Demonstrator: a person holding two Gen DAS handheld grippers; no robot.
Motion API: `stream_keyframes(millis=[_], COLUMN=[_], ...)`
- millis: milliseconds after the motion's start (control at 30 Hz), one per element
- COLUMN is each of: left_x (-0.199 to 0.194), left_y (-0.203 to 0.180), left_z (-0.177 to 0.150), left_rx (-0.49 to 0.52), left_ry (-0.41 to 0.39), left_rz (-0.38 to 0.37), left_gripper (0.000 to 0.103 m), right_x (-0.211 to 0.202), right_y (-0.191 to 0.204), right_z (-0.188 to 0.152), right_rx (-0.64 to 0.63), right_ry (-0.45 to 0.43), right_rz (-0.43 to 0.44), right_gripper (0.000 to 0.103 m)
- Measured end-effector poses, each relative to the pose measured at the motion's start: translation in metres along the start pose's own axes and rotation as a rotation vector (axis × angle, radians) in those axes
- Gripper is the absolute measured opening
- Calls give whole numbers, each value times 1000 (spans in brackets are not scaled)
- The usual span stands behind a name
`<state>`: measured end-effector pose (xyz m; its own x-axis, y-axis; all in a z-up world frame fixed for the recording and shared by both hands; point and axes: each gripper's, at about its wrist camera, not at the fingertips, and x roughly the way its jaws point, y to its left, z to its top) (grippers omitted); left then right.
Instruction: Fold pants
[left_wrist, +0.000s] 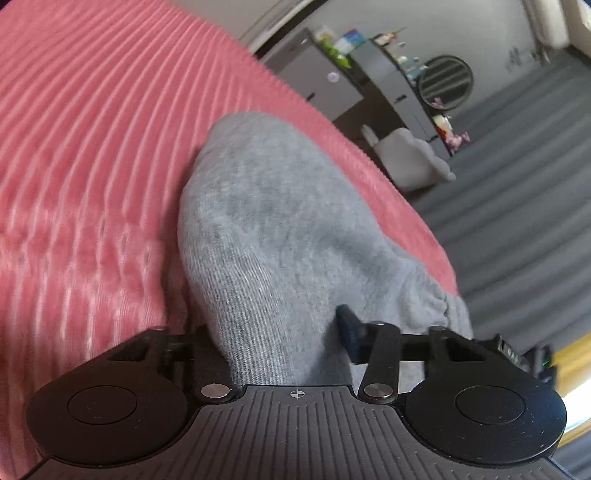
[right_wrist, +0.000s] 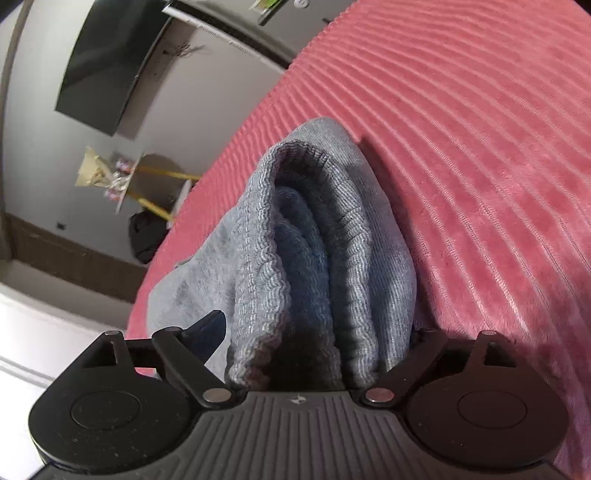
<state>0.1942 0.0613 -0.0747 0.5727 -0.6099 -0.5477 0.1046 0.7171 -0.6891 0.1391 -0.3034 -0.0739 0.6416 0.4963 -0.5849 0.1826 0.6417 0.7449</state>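
Note:
The grey sweatpants (left_wrist: 273, 229) lie bunched over a pink ribbed blanket (left_wrist: 92, 147). My left gripper (left_wrist: 280, 332) is shut on a thick fold of the grey fabric; one blue fingertip (left_wrist: 349, 328) shows at the right, the other is hidden under cloth. In the right wrist view, my right gripper (right_wrist: 314, 332) is shut on the ribbed waistband of the pants (right_wrist: 310, 236), which stands up in stacked folds between the jaws. One dark fingertip (right_wrist: 208, 328) shows at the left.
The pink blanket (right_wrist: 480, 166) covers a bed whose edge drops off to a grey carpeted floor (left_wrist: 517, 206). Dark cabinets (left_wrist: 373, 81) and a round mirror (left_wrist: 445, 82) stand against the far wall. A wall-mounted TV (right_wrist: 107, 62) and a small table (right_wrist: 147, 177) are beyond the bed.

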Motion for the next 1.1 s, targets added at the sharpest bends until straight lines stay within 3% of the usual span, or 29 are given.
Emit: stream_keyframes(millis=[33,67,200,333,467,533,633,667,733,900,967,1100], left_x=[-2,-5,-15,-24,-29,-29,-39,-45,-59,-67,-63,-61], left_y=[-5,-9,-24,-35,-46,-43,-40,-39,-33,-18,-21,-18], left_z=[-1,-2,1,15,40,48,41,34,19,-19,-24,-30], left_rx=[21,30,61,68,96,62,65,66,15,-248,-265,-280], left_ry=[-19,-34,-92,-152,-219,-231,-260,-285,-318,-299,-269,-236], left_rz=[8,11,-6,-29,53,142,295,322,298,92,77,79], left_gripper=[35,33,29,27,28,41,55,59,73,76,76,75], right_x=[-1,-3,-14,-25,-35,-37,-47,-55,-69,-66,-58,-54], right_y=[5,12,38,74,102,103,93,88,79,46,41,50], right_z=[-3,-7,-12,1,28,45,54,50,36,-7,-20,-29], right_rx=[-14,-47,-107,-170,-200,-184,-114,-100,-92,-5,16,21], right_ry=[-20,-36,-91,-147,-203,-232,-283,-315,-332,-251,-220,-252], right_rz=[-37,-95,-134,-96,-62,-73,-168,-169,-139,-76,-70,-40], right_gripper=[77,66,60,57,58,66,73,81,86,85,64,53])
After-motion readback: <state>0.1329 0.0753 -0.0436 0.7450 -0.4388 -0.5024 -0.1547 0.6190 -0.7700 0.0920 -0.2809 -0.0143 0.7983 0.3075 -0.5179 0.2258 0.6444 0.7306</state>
